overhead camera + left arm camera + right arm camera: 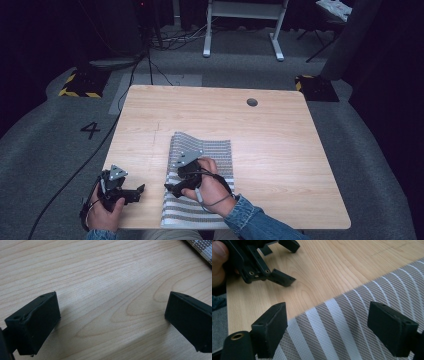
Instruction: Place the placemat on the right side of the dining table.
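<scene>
A light wooden table (280,150) carries a grey-and-white striped cloth (215,155), lying flat at its near edge, well short of the round cable hole (252,102).

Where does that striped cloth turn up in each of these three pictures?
High view: the cloth lies at the table's near middle, under the right gripper.
Left gripper view: just a corner of it, top right.
Right gripper view: it covers the lower right, between the open jaws.
Shared landmark: the cloth's left edge against the pale wood, seen in all three.
</scene>
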`<state>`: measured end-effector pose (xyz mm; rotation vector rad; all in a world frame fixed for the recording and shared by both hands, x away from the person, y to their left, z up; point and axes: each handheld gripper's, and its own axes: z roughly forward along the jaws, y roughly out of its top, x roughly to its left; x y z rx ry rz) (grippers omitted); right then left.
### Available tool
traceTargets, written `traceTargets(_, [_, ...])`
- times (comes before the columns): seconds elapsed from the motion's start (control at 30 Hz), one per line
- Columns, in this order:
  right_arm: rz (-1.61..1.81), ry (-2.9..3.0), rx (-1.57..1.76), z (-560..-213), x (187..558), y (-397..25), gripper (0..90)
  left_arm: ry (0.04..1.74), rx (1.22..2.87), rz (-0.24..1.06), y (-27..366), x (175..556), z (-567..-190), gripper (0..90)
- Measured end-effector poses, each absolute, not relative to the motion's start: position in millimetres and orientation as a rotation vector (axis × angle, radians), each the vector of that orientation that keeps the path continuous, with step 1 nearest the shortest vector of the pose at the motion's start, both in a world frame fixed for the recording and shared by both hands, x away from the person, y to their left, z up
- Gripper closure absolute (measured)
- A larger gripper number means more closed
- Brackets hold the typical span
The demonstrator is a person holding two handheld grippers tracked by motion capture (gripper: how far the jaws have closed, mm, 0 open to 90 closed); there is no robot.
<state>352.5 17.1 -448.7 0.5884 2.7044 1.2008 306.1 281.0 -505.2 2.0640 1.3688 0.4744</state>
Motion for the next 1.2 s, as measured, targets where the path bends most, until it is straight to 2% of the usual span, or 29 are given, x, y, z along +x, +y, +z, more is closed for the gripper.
traceTargets(0.43, [1.068,2.704,0.814,-476,350,31,11.6,1.370,2.059,0.485,281,306,-506,0.0])
traceTargets(0.57, [1.075,2.697,0.804,-476,348,29,15.4,1.370,2.065,0.474,281,306,-505,0.0])
traceTargets(0.63, [1.050,2.739,0.798,-475,347,28,25.8,1.370,2.059,0.485,281,306,-506,0.0])
traceTargets(0.8, [1.006,2.779,0.777,-481,351,25,32.7,1.370,2.058,0.485,281,306,-506,0.0])
traceTargets(0.87, [1.011,2.803,0.805,-481,353,23,45.6,1.370,2.058,0.486,281,306,-506,0.0])
traceTargets(0.9, [1.016,2.824,0.803,-479,352,22,58.9,1.370,2.058,0.485,281,306,-506,0.0])
traceTargets(0.93, [1.031,2.843,0.820,-477,351,23,64.5,1.370,2.058,0.486,281,306,-506,0.0])
traceTargets(1.13, [1.022,2.889,0.750,-472,357,18,84.3,1.368,2.064,0.475,281,306,-505,0.0])
traceTargets(1.2, [1.015,2.889,0.753,-468,356,17,86.6,1.368,2.066,0.472,281,306,-505,0.0])
